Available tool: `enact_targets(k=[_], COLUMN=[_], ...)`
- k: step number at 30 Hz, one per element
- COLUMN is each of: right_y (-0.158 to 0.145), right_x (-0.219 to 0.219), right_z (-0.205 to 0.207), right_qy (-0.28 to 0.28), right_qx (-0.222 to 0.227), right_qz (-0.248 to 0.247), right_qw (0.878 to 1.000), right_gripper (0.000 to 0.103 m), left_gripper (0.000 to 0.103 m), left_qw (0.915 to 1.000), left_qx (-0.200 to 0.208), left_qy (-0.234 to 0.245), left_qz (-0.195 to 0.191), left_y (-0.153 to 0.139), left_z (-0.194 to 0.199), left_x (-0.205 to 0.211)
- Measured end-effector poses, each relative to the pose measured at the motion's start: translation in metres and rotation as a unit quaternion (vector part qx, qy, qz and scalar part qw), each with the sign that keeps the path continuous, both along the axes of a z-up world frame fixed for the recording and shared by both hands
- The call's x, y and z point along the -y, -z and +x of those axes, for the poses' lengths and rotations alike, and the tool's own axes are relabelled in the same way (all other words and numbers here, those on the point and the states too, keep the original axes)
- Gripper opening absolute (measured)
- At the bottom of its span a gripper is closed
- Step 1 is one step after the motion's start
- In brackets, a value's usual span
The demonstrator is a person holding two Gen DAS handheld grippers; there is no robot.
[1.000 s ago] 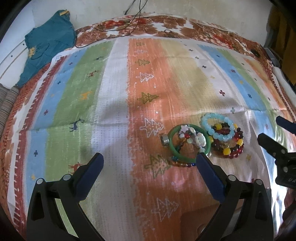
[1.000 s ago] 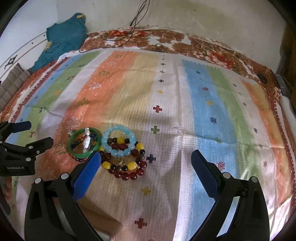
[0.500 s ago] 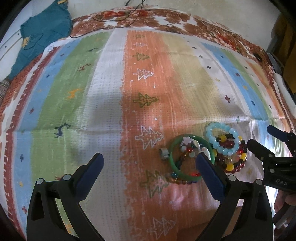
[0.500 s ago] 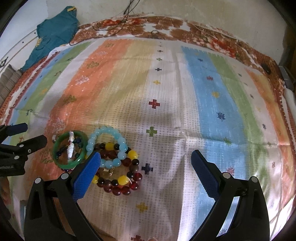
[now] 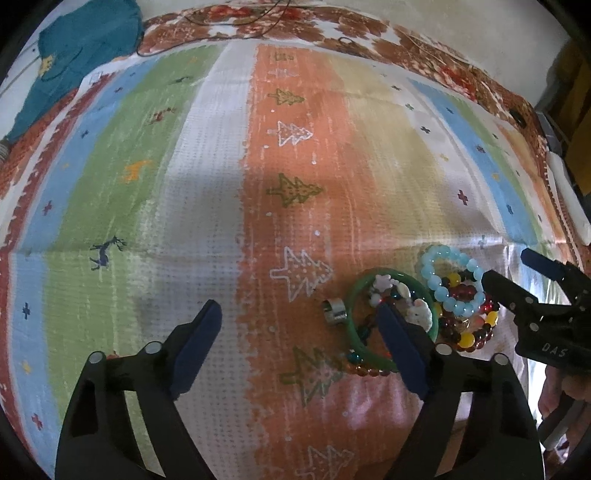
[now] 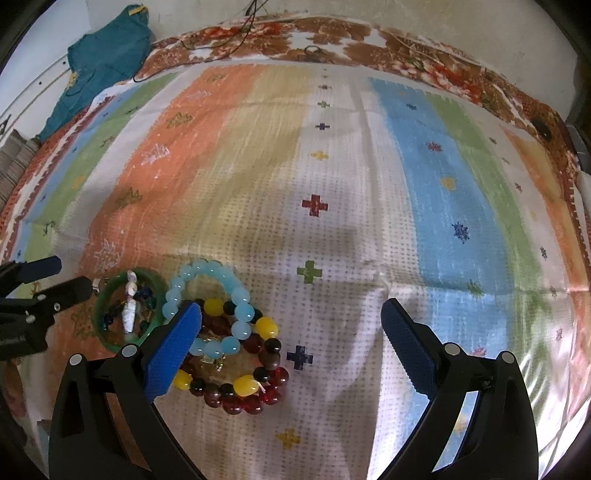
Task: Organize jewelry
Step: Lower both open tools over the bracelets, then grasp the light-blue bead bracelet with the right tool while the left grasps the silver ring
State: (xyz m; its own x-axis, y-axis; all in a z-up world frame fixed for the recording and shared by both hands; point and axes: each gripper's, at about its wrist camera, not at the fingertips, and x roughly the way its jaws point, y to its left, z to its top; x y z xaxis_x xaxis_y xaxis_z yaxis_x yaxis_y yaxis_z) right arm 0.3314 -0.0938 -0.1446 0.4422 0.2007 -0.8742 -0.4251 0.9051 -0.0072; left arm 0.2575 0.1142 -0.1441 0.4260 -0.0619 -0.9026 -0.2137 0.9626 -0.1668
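A pile of jewelry lies on the striped blanket [image 5: 207, 206]. A green bangle [image 5: 355, 295] encircles small white and coloured beads, with a silver ring [image 5: 334, 312] at its left. A light blue bead bracelet [image 5: 441, 291] and red-and-yellow bead bracelets [image 5: 476, 334] lie to its right. In the right wrist view the bangle [image 6: 101, 317], the blue bracelet [image 6: 207, 273] and the red-yellow bracelets [image 6: 258, 387] sit at lower left. My left gripper [image 5: 299, 325] is open and empty, its right finger over the bangle. My right gripper [image 6: 291, 325] is open and empty, its left finger over the bracelets.
A teal garment [image 5: 74, 55] lies at the far left corner, also in the right wrist view [image 6: 99, 59]. A black cable [image 6: 236, 33] runs along the far floral border. A wall stands behind the blanket. A small dark object [image 6: 543, 127] lies at far right.
Both grippers have moved forward and lower toward the jewelry pile, which now sits closer to their fingers. Both stay open. The jewelry has not moved.
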Motion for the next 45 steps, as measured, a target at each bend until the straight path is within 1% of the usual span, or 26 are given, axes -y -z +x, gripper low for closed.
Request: enact_targets(k=[2, 5, 6, 7, 9, 11, 13, 14, 17, 19, 20, 23, 25, 26, 28, 29, 30, 31, 33, 34, 36, 38, 45], right_y=[0.003, 0.007, 0.008, 0.009, 0.011, 0.013, 0.015, 0.015, 0.014, 0.015, 0.015, 0.016, 0.015, 0.015, 0.016, 0.016, 0.016, 0.016, 0.016, 0.016, 0.016, 0.016, 0.008], right_x=[0.0, 0.001, 0.001, 0.0, -0.002, -0.004, -0.005, -0.005, -0.006, -0.006, -0.006, -0.007, -0.01, -0.011, -0.013, -0.014, -0.015, -0.016, -0.018, -0.019, -0.02, -0.019, -0.02], right_z=[0.002, 0.004, 0.005, 0.005, 0.006, 0.007, 0.007, 0.007, 0.008, 0.008, 0.008, 0.007, 0.006, 0.005, 0.005, 0.004, 0.004, 0.003, 0.001, 0.001, 0.0, -0.001, -0.005], right_qy=[0.0, 0.001, 0.001, 0.0, -0.004, -0.007, -0.009, -0.01, -0.009, -0.011, -0.014, -0.023, -0.031, -0.033, -0.038, -0.041, -0.042, -0.044, -0.049, -0.05, -0.052, -0.053, -0.055], right_qx=[-0.004, -0.007, -0.008, -0.009, -0.014, -0.017, -0.018, -0.019, -0.013, -0.014, -0.016, -0.018, -0.022, -0.024, -0.027, -0.028, -0.029, -0.03, -0.03, -0.03, -0.028, -0.028, -0.017], right_qz=[-0.002, -0.002, -0.003, -0.003, -0.003, -0.003, -0.004, -0.003, -0.011, -0.009, -0.008, -0.004, 0.001, 0.004, 0.009, 0.011, 0.013, 0.014, 0.015, 0.013, 0.011, 0.013, 0.004], right_qw=[1.0, 1.0, 1.0, 1.0, 1.0, 1.0, 1.0, 1.0, 1.0, 1.0, 1.0, 1.0, 0.999, 0.999, 0.999, 0.999, 0.999, 0.998, 0.998, 0.998, 0.998, 0.998, 0.998], right_gripper=[0.099, 0.099, 0.096, 0.088, 0.082, 0.079, 0.072, 0.071, 0.07, 0.065, 0.064, 0.054, 0.042, 0.039, 0.03, 0.028, 0.024, 0.019, 0.015, 0.015, 0.015, 0.014, 0.012], left_gripper=[0.08, 0.072, 0.068, 0.066, 0.062, 0.061, 0.059, 0.058, 0.051, 0.048, 0.046, 0.046, 0.042, 0.04, 0.039, 0.038, 0.036, 0.034, 0.025, 0.024, 0.016, 0.012, 0.01], left_qw=[1.0, 0.9999, 0.9999, 0.9999, 0.9999, 1.0, 1.0, 1.0, 1.0, 1.0, 1.0, 0.9999, 1.0, 1.0, 0.9999, 0.9999, 0.9999, 0.9998, 0.9999, 0.9999, 0.9999, 0.9999, 0.9997], left_qx=[-0.002, -0.005, -0.008, -0.009, -0.008, -0.007, -0.004, -0.004, -0.002, -0.005, -0.007, -0.006, -0.005, -0.005, -0.005, -0.005, -0.006, -0.006, -0.006, -0.006, -0.006, -0.006, -0.005], left_qy=[0.002, 0.013, 0.013, 0.011, 0.008, 0.002, -0.002, -0.002, -0.005, -0.005, -0.003, -0.001, -0.001, -0.002, -0.001, -0.001, 0.0, 0.0, 0.002, 0.002, 0.007, 0.01, 0.009], left_qz=[-0.002, 0.004, 0.008, 0.009, 0.005, 0.002, 0.0, -0.001, -0.003, -0.001, 0.001, 0.008, 0.008, 0.007, 0.009, 0.011, 0.015, 0.016, 0.011, 0.009, 0.007, 0.006, 0.024], left_y=[0.002, 0.005, 0.007, 0.008, 0.01, 0.012, 0.012, 0.012, 0.011, 0.012, 0.014, 0.015, 0.014, 0.014, 0.015, 0.015, 0.016, 0.016, 0.016, 0.016, 0.016, 0.016, 0.011], left_z=[0.002, 0.004, 0.005, 0.006, 0.007, 0.006, 0.006, 0.006, 0.005, 0.005, 0.005, 0.006, 0.007, 0.008, 0.008, 0.008, 0.007, 0.007, 0.008, 0.008, 0.008, 0.008, 0.007], left_x=[0.001, 0.006, 0.007, 0.007, 0.007, 0.005, 0.003, 0.003, 0.001, 0.001, 0.003, 0.004, 0.004, 0.003, 0.004, 0.004, 0.004, 0.005, 0.005, 0.005, 0.007, 0.01, 0.01])
